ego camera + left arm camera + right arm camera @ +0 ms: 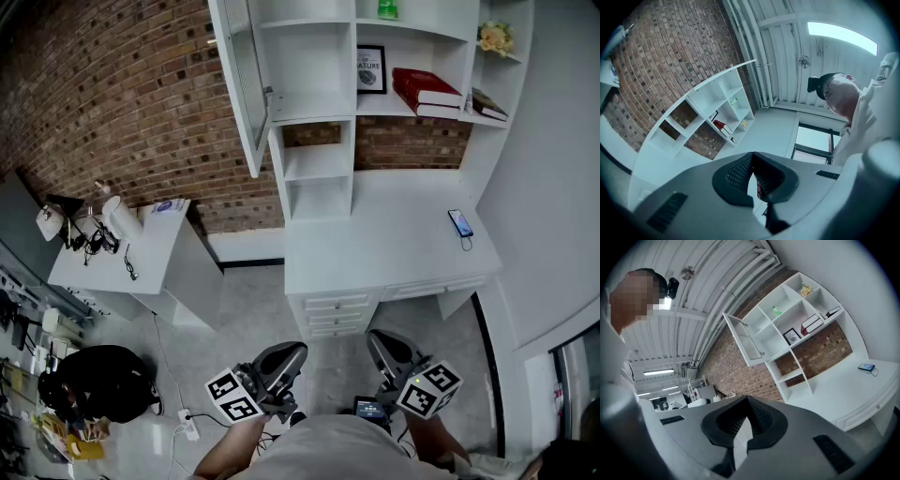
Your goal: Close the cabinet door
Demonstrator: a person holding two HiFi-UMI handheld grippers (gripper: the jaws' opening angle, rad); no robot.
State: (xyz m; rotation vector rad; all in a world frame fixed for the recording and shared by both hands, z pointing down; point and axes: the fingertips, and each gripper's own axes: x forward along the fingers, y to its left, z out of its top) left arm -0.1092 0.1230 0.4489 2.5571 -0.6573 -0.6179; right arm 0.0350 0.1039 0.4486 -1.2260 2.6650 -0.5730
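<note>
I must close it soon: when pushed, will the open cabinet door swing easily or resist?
The cabinet door probably swings as one rigid panel on its side hinges. Its middle looks glazed, so maybe fragile; push the frame.

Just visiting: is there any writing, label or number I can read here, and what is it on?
"NATURE": black-framed white print in the white shelf unit; the smaller lines above it are too small to read.
Red hardback books: no title legible.
Green bottle: label too blurred.
Dark phone on the white desk: screen unreadable.
</note>
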